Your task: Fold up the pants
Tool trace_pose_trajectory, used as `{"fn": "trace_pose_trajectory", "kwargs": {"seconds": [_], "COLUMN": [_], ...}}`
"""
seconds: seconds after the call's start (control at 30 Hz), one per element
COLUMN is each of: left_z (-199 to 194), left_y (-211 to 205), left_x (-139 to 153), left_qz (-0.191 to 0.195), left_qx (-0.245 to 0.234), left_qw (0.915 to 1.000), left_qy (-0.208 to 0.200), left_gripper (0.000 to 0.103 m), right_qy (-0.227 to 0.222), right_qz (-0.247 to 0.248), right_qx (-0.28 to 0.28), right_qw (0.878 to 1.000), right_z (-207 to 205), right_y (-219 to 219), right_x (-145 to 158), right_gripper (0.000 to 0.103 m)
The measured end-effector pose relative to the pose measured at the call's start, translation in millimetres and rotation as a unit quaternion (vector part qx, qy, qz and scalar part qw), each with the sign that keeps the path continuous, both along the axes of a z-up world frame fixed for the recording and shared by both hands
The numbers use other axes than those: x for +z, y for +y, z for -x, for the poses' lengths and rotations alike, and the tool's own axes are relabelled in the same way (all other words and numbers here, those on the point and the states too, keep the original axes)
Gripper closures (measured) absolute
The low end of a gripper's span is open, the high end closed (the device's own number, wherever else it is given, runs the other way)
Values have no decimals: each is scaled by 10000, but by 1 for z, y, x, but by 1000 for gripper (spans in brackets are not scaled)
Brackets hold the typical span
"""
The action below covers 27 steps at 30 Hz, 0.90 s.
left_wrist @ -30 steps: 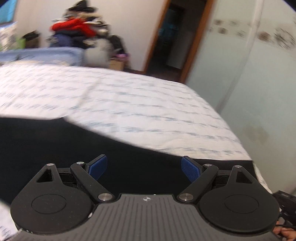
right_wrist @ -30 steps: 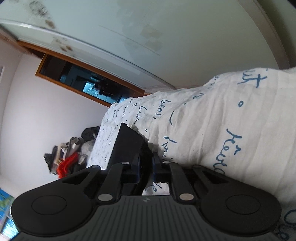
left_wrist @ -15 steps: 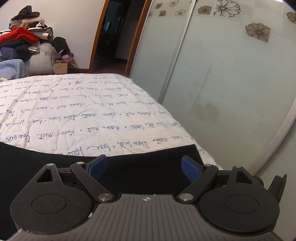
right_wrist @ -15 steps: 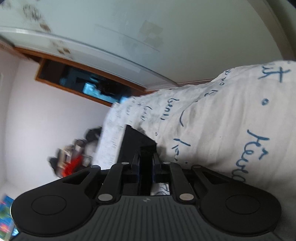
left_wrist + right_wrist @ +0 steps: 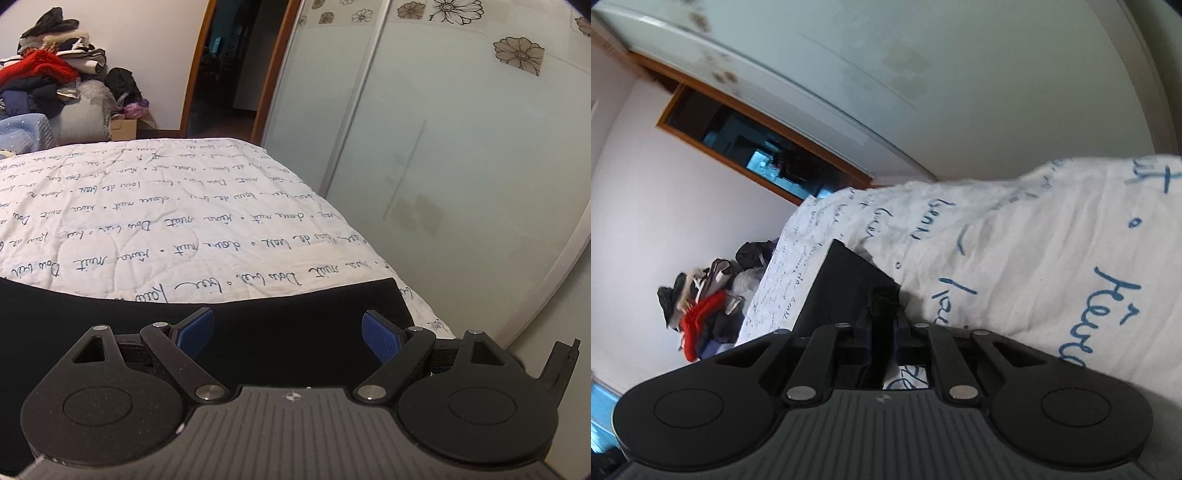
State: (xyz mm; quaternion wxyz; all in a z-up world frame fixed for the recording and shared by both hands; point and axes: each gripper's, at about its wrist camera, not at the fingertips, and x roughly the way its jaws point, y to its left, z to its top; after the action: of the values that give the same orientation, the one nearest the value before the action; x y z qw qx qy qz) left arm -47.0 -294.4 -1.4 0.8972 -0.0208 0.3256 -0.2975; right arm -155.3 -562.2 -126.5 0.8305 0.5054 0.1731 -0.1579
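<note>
Pants point(image 5: 258, 325) black, flat on bedspread point(image 5: 184, 229); right tool point(image 5: 882, 325) pinching fabric.

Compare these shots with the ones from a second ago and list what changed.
The left gripper swung rightward along the black pants to their end by the bed's edge, then stopped, jaws open over the cloth. The right gripper stayed clamped on a bunch of the pants, hardly moving. The quilt lies unchanged.

Bed point(image 5: 192, 221) with white quilt, blue script print; black pants point(image 5: 280, 317) lie flat on it, right under the left tongs.
</note>
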Motion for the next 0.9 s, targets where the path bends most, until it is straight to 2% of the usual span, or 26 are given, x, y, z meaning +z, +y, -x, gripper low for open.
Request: {"fn": "trace_pose_trajectory", "kwargs": {"seconds": [0.07,0.17,0.3,0.37,0.47,0.53,0.6,0.77,0.9], "left_z": [-5,-32,-64,-70,-67,-63,-58,-50,-50], "left_y": [-5,-31,-90,-121,-161,-183,-198,-217,-228], "left_x": [1,4,4,-3,-18,-29,-38,-46,-53], "left_qz": [-1,-73,-267,-445,-847,-1191,-1622,-2068,-2450], "left_qx": [-49,-297,-827,-1123,-1377,-1497,-1447,-1641,-1836], "left_qw": [10000,9982,9891,9830,9761,9729,9704,9628,9509], "left_qy": [30,511,1184,1385,1451,1301,1053,572,453], "left_gripper": [13,11,12,13,17,22,22,21,21], "right_qy": [227,437,303,247,146,158,185,203,188], "right_qz": [774,2187,3045,3227,3227,3218,3236,3178,3146], "right_qx": [175,366,483,482,480,510,539,609,676], "right_qw": [9966,9741,9508,9450,9452,9453,9445,9460,9466], "right_z": [-3,-5,-2,1,5,6,2,-1,-2], "right_y": [12,41,67,72,71,71,70,68,68], "right_x": [12,32,37,42,42,42,42,41,40], "right_gripper": [95,95,95,95,95,95,95,95,95]}}
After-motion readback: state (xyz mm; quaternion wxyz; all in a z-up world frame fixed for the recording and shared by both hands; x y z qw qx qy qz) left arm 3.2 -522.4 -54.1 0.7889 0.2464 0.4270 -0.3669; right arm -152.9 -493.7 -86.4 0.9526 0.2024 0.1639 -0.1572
